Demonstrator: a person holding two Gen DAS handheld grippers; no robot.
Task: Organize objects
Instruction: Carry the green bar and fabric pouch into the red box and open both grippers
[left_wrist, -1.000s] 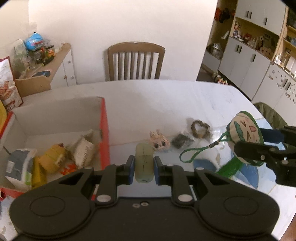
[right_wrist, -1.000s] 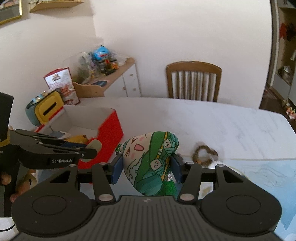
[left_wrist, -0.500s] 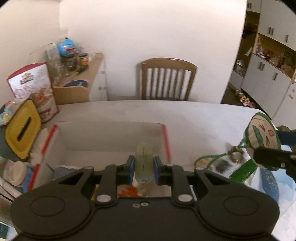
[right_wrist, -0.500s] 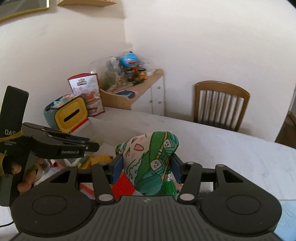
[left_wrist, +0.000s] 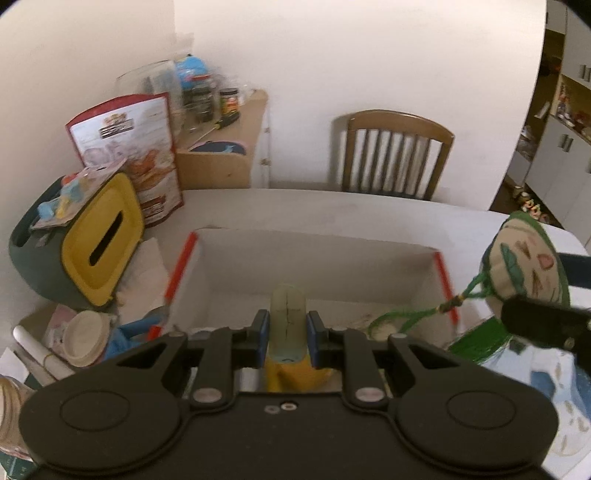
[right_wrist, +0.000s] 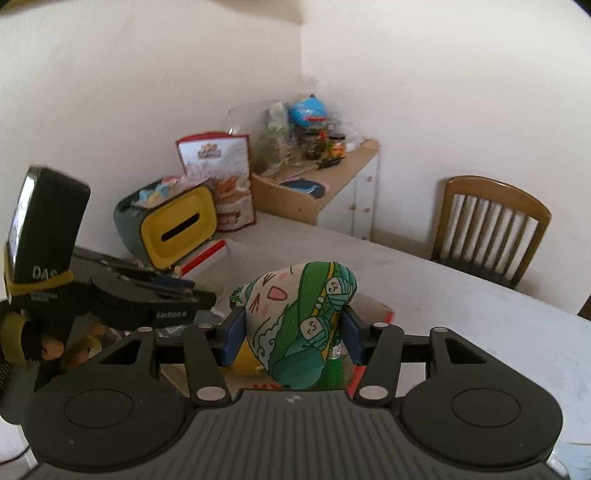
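Both grippers have travelled leftward since the earlier frames and now hang over the red-edged box (left_wrist: 388, 273) near the table's (left_wrist: 295, 210) left edge. One left gripper (left_wrist: 284, 334) is clamped on one pale translucent block (left_wrist: 287, 314), held upright over the box's near wall; below it sits one yellow item (left_wrist: 291, 373), partly hidden by the gripper body. One right gripper (right_wrist: 291, 334) is closed on one green cartoon-print pouch (right_wrist: 299, 325), whose single green cord loop (left_wrist: 410, 317) dangles over the box's right edge. Box contents are mostly hidden. Beyond the box's left edge stand one yellow-faced tissue holder (left_wrist: 99, 240) and one red-trimmed bag (left_wrist: 129, 147). One chair (left_wrist: 397, 155) stands at the table's far edge. Clutter at lower left is blurred and cut off.
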